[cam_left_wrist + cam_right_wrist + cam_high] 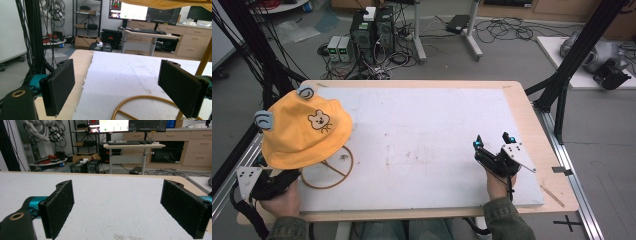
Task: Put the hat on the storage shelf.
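A yellow bucket hat (302, 132) with a bear face and grey ears hangs on a gold wire stand (328, 172) at the table's left. The hat's brim (170, 3) shows along the top of the left gripper view, and the stand's ring base (140, 102) and upright rod (203, 61) lie ahead of the jaws. My left gripper (125, 88) is open, low at the front left corner, just beside the stand, holding nothing. My right gripper (493, 141) is open over the white board at the right front, and nothing lies between its jaws (120, 207).
The white foam board (427, 135) covers most of the wooden table (532, 115). Black frame posts (572, 55) rise at the right and left sides. Computers and cables (372, 35) sit on the floor beyond the far edge.
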{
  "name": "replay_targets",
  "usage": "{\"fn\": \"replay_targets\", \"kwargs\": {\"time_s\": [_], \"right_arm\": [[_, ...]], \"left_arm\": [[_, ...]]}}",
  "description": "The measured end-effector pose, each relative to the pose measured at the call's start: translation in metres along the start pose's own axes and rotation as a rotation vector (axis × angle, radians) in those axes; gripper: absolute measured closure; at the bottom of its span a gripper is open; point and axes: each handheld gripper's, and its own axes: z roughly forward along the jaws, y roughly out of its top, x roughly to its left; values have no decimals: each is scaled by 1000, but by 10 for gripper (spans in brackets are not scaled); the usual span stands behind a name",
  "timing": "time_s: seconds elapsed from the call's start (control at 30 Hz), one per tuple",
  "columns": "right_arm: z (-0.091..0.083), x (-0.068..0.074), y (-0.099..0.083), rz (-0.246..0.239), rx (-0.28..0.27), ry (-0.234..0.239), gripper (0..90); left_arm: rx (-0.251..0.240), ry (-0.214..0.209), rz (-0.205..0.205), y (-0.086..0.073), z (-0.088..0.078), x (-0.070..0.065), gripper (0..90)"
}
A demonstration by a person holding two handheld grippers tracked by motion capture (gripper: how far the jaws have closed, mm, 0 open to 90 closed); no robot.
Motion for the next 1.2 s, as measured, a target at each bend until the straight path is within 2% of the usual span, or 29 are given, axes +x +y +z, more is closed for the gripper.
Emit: {"fn": "replay_targets", "kwargs": {"time_s": [0.27,0.8,1.2], "right_arm": [[0,0,0,-4,3,-7,114],[-1,0,0,-7,-5,-9,115],[-1,0,-1,8,6,-3,115]], "left_arm": [[0,1,-11,0,0,0,144],[1,2,-8,1,-1,0,144],[-2,1,-5,1,-1,-1,144]]}}
